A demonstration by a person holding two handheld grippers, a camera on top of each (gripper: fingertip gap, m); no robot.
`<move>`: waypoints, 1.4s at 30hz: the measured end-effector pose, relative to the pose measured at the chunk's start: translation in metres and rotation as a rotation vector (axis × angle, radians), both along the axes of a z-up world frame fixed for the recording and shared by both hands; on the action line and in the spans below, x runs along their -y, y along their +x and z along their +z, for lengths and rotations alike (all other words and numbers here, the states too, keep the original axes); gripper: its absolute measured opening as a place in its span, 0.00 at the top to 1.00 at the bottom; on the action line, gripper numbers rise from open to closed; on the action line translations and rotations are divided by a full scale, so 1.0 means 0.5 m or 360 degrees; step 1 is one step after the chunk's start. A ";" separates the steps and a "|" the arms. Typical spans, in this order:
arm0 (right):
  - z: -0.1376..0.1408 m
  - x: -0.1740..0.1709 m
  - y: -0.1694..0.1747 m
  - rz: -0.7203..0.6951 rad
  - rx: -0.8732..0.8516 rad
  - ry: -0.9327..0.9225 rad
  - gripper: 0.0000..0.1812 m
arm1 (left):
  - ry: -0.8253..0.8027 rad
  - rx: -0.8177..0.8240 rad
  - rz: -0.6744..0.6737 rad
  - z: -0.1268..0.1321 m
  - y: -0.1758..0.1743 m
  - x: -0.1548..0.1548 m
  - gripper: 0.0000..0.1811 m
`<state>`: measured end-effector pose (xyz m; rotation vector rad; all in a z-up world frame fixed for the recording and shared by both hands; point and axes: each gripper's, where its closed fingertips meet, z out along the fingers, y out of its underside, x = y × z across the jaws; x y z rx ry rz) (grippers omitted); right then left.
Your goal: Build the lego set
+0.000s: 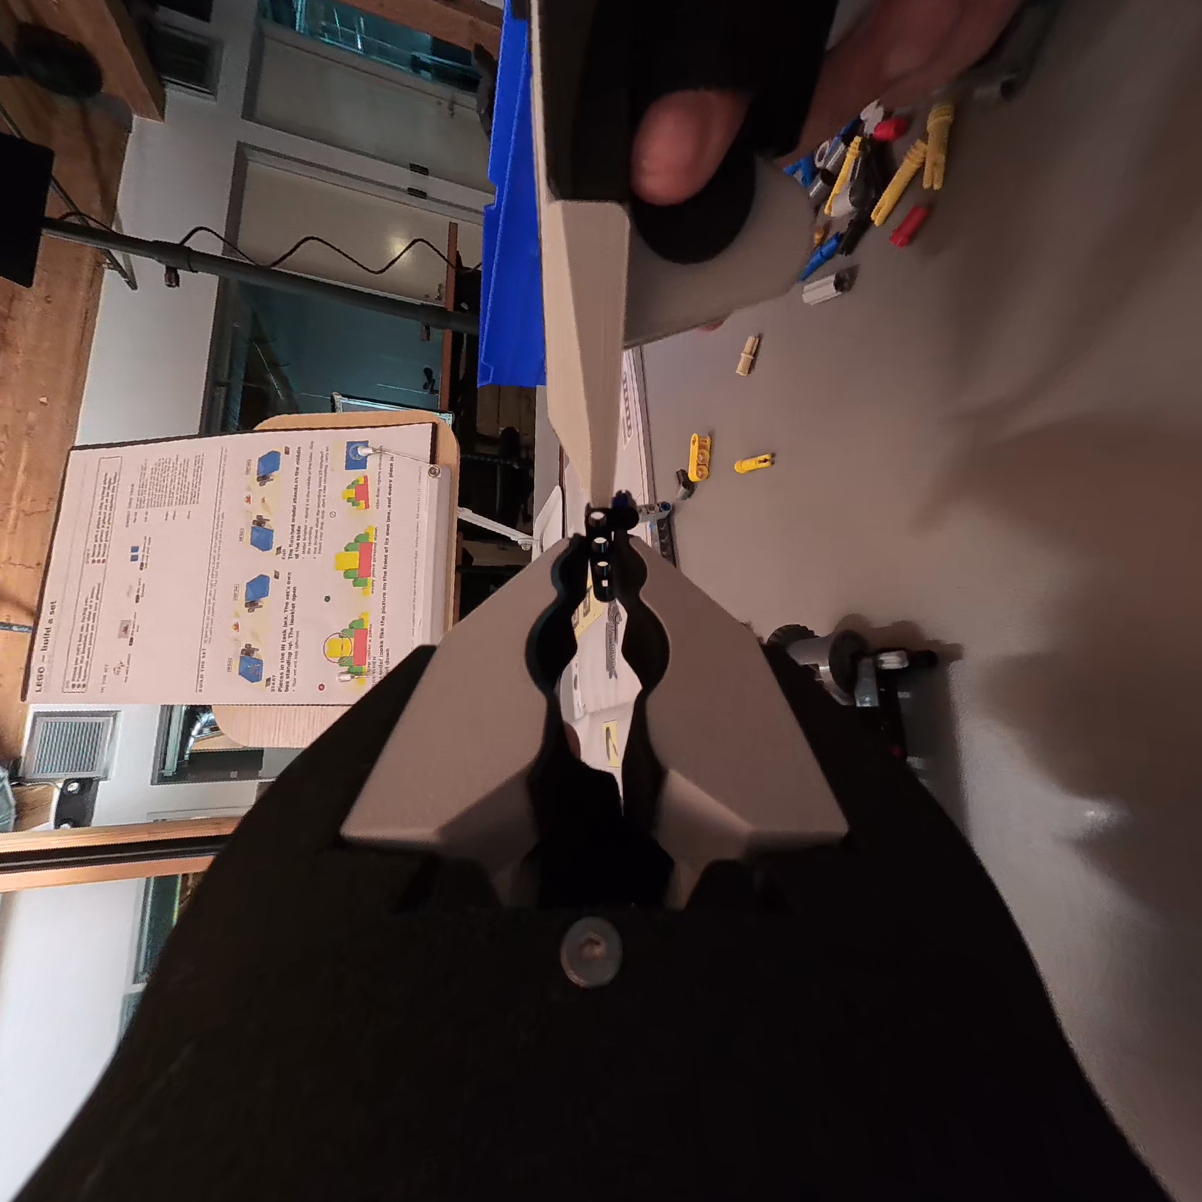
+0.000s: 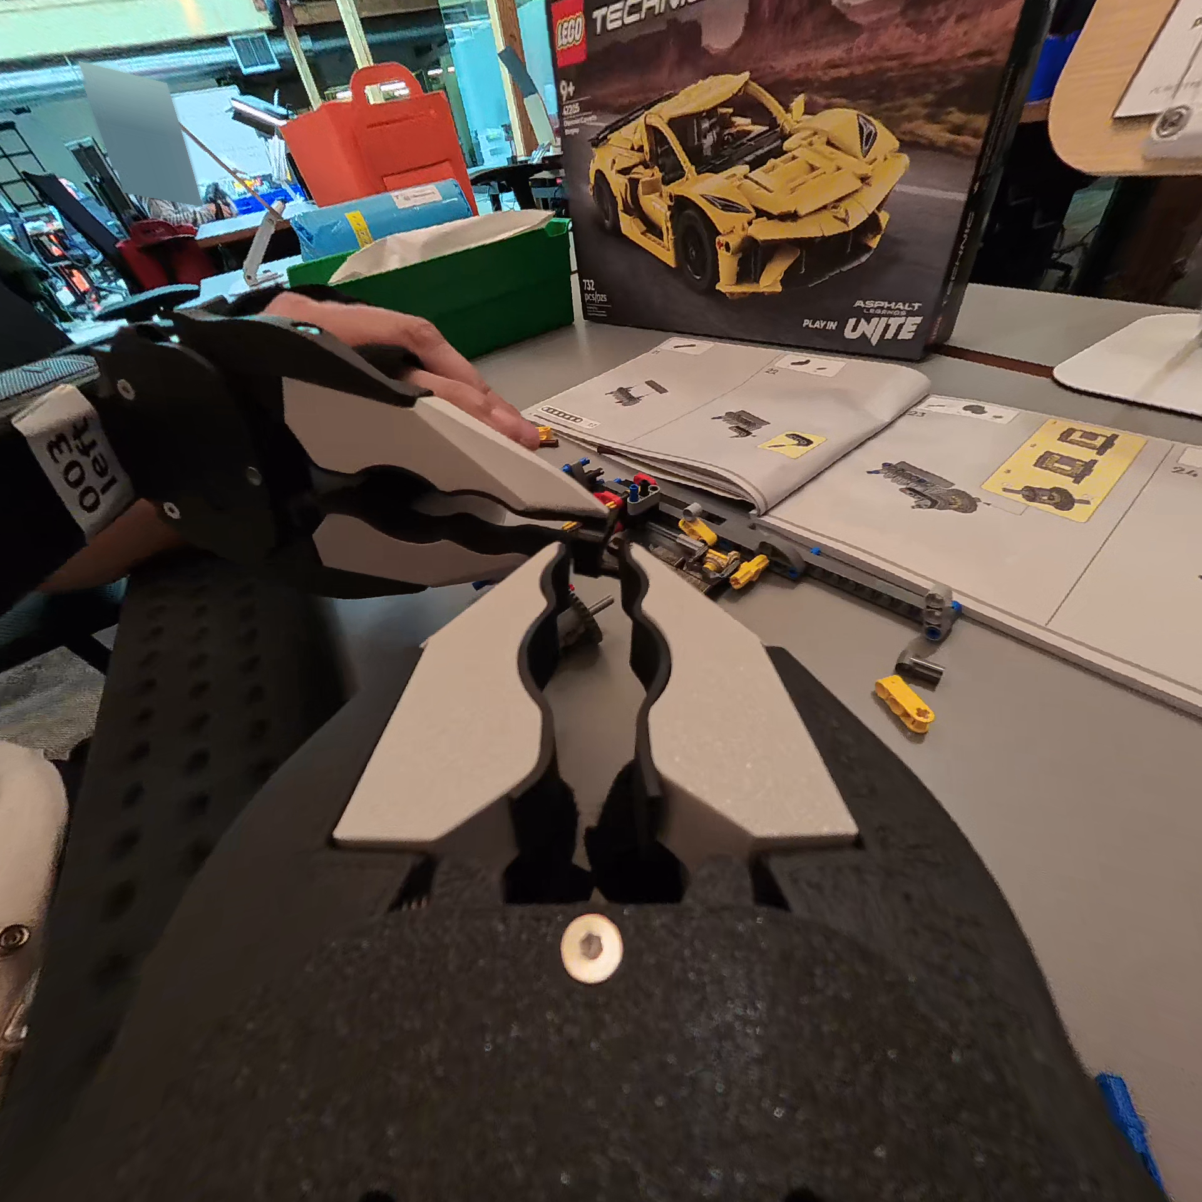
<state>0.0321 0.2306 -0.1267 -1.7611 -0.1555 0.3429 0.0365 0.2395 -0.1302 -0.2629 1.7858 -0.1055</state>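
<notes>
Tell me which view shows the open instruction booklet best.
The right wrist view: the booklet lies open across the table, both pages readable in full. The left wrist view catches only a sliver of it between the left gripper fingers.

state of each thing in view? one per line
left gripper: shut on black beam
black beam: clamped, held off the table
right gripper: slightly open around the beam
instruction booklet: open, flat on table
set box: standing upright
yellow connector: loose on table

dim warm indoor light | soft shadows on table (image 1: 1041, 585) | fisheye edges | foreground blurred
</notes>
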 end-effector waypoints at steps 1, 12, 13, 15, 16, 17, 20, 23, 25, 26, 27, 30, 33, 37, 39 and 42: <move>-0.006 -0.002 -0.002 0.0001 0.0029 -0.0019 0.91 | 0.0012 -0.0001 -0.0004 0.000 -0.001 0.001 0.97; -0.012 0.003 0.003 0.0008 0.0021 -0.0038 0.96 | -0.0874 -0.0222 -0.0162 0.036 -0.049 -0.020 0.89; -0.014 0.002 0.007 -0.0009 0.0031 -0.0045 0.96 | -0.1072 -0.0344 -0.0160 0.034 -0.066 -0.035 0.88; -0.022 0.000 0.009 -0.0024 0.0062 -0.0071 0.96 | -0.1446 -0.0646 -0.0170 0.019 -0.105 -0.050 0.82; -0.025 -0.001 0.007 -0.0019 0.0072 -0.0085 0.96 | -0.1538 -0.0742 -0.0156 0.011 -0.117 -0.058 0.83; -0.028 -0.002 0.006 -0.0016 0.0080 -0.0098 0.96 | -0.1556 -0.0787 -0.0127 0.001 -0.123 -0.068 0.81; -0.028 -0.003 0.004 -0.0008 0.0069 -0.0105 0.96 | -0.1448 -0.0918 -0.0053 -0.047 -0.128 -0.073 0.80; -0.020 0.000 0.008 -0.0012 0.0010 -0.0074 0.96 | -0.1347 -0.1071 0.0029 -0.097 -0.131 -0.064 0.76; -0.015 0.001 0.012 -0.0018 -0.0022 -0.0060 0.96 | -0.1293 -0.1088 0.0077 -0.114 -0.125 -0.067 0.75; -0.013 0.002 0.012 -0.0015 -0.0035 -0.0054 0.96 | -0.1300 -0.1093 0.0093 -0.119 -0.122 -0.067 0.75; -0.012 0.002 0.012 -0.0013 -0.0045 -0.0050 0.96 | -0.1313 -0.1101 0.0117 -0.123 -0.118 -0.070 0.75; -0.012 0.002 0.011 -0.0009 -0.0049 -0.0048 0.96 | -0.1307 -0.1142 0.0149 -0.137 -0.118 -0.076 0.78; -0.013 0.003 0.010 -0.0005 -0.0049 -0.0052 0.96 | -0.1238 -0.1145 0.0123 -0.144 -0.121 -0.075 0.85; -0.014 0.003 0.008 0.0001 -0.0054 -0.0055 0.96 | -0.1128 -0.1108 0.0087 -0.143 -0.121 -0.079 0.86; -0.014 0.003 0.008 0.0001 -0.0052 -0.0056 0.96 | -0.1074 -0.1072 0.0046 -0.140 -0.123 -0.077 0.86; -0.015 0.003 0.006 0.0010 -0.0056 -0.0062 0.96 | -0.1004 -0.1000 -0.0029 -0.131 -0.129 -0.068 0.86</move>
